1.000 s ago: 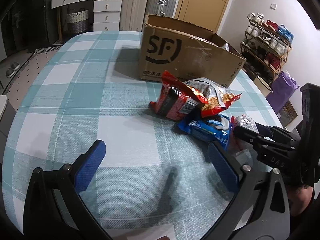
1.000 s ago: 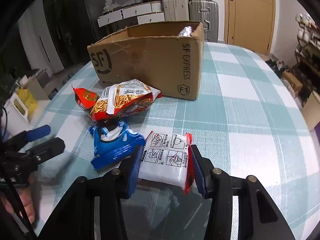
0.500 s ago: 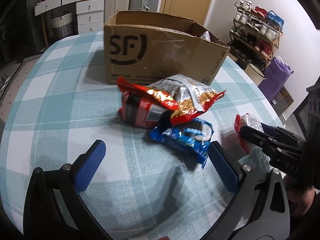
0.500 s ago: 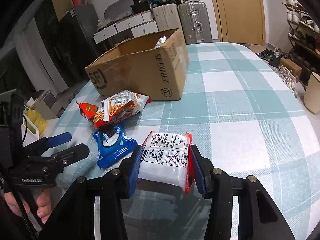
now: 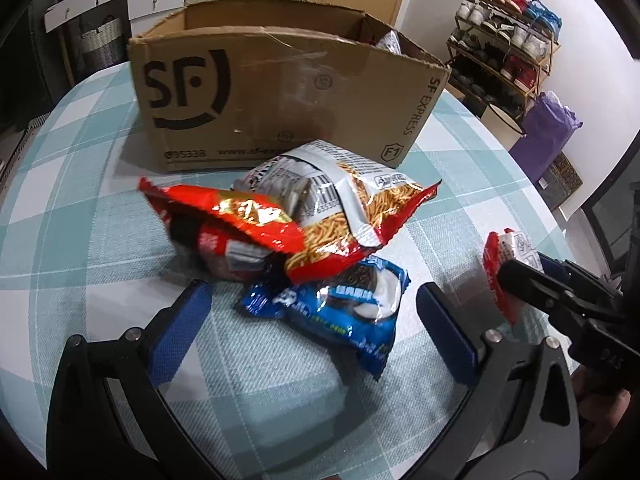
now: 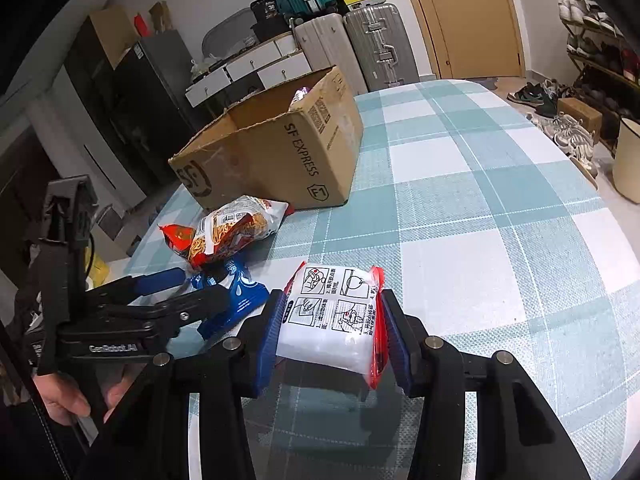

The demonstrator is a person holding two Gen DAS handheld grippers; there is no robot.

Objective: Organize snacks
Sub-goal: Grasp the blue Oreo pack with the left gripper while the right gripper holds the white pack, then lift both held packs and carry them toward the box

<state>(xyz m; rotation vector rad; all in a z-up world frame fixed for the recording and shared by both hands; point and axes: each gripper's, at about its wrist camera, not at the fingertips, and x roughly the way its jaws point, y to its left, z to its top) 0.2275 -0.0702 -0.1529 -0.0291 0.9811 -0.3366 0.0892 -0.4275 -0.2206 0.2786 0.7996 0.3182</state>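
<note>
My right gripper [image 6: 330,320] is shut on a white and red noodle packet [image 6: 334,320] and holds it above the table; the packet also shows in the left wrist view [image 5: 506,256]. My left gripper [image 5: 312,320] is open, its fingers on either side of a blue cookie packet [image 5: 340,304], which shows in the right wrist view [image 6: 236,296] too. Behind it lie an orange noodle-snack bag [image 5: 352,208] and a red bag [image 5: 224,228]. An open SF cardboard box [image 5: 280,92] stands beyond them, with a packet inside at its right end.
The table has a teal and white checked cloth [image 6: 480,208]. A shoe rack [image 5: 508,40] and a purple bag [image 5: 548,128] stand off the table's right. Suitcases [image 6: 360,48] and drawers stand beyond the far edge.
My left gripper has moved forward towards the snack pile and now straddles the blue packet. My right gripper has lifted and drawn back with the noodle packet still in it.
</note>
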